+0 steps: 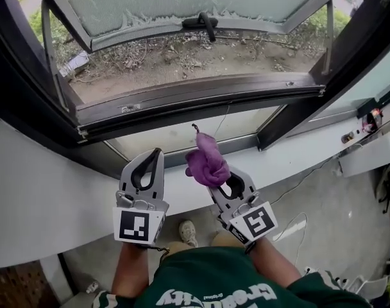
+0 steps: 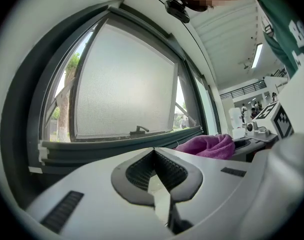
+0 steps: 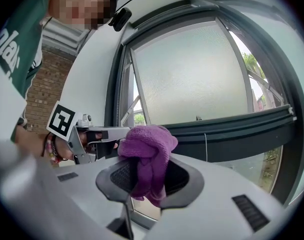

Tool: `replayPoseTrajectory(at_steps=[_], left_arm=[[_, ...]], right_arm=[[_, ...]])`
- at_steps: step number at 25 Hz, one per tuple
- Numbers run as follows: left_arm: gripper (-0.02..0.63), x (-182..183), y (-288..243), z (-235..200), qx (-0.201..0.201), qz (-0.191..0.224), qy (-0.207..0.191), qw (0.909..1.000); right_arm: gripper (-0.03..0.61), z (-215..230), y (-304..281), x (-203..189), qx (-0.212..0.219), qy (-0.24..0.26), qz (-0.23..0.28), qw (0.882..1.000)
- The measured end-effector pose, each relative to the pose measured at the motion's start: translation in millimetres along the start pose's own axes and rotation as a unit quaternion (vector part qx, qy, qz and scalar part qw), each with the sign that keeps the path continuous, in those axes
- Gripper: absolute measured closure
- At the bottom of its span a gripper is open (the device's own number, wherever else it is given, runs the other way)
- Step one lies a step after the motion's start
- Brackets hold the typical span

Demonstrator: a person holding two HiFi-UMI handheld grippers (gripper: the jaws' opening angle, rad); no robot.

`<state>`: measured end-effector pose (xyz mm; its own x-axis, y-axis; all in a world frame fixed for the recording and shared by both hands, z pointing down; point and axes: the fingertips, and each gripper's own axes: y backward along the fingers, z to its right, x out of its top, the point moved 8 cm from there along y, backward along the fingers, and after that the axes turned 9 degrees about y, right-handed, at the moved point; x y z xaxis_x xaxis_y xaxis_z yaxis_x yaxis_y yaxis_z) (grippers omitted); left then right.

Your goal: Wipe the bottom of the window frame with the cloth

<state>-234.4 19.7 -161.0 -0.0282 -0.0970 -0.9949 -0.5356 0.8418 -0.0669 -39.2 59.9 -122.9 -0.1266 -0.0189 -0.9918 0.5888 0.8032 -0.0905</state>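
A bunched purple cloth [image 1: 206, 161] is clamped in my right gripper [image 1: 215, 172], whose jaws are shut on it; in the right gripper view the cloth [image 3: 146, 156] hangs between the dark pads. My left gripper [image 1: 152, 161] is beside it to the left, jaws shut with nothing between them [image 2: 153, 159]. Both grippers are held below and in front of the dark bottom rail of the window frame [image 1: 201, 98], apart from it. From the left gripper view the cloth [image 2: 209, 146] shows at the right.
The frosted sash [image 1: 182, 5] is tilted outward at the top, with a black handle [image 1: 203, 23]. Bare ground lies outside [image 1: 182, 59]. A fixed lower pane [image 1: 188, 133] sits under the rail. A white sill [image 1: 47, 197] runs below; cables and a white box [image 1: 368, 156] at right.
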Motion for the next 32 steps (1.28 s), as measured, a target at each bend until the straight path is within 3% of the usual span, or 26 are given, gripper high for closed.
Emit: replayPoseTrajectory(at_steps=[8, 15, 24, 27, 32], left_arm=[[0.604, 15, 3, 33, 0.012, 0.025, -0.013, 0.9995], [0.604, 20, -4, 64, 0.052, 0.021, -0.004, 0.9984], [0.604, -2, -35, 108, 0.078, -0.017, -0.008, 0.9968], [0.604, -12, -46, 122, 0.112, -0.015, -0.023, 0.9933], [0.604, -40, -60, 132, 0.117, -0.019, -0.05, 0.9916]], right_arm=[[0.459, 13, 6, 9, 0.039, 0.0, 0.035, 0.999], [0.459, 39, 15, 14, 0.085, -0.003, 0.048, 0.995], [0.459, 78, 35, -17, 0.12, -0.056, 0.047, 0.99], [0.459, 100, 43, -32, 0.139, -0.062, 0.054, 0.987], [0.459, 120, 47, -67, 0.146, -0.088, 0.075, 0.983]])
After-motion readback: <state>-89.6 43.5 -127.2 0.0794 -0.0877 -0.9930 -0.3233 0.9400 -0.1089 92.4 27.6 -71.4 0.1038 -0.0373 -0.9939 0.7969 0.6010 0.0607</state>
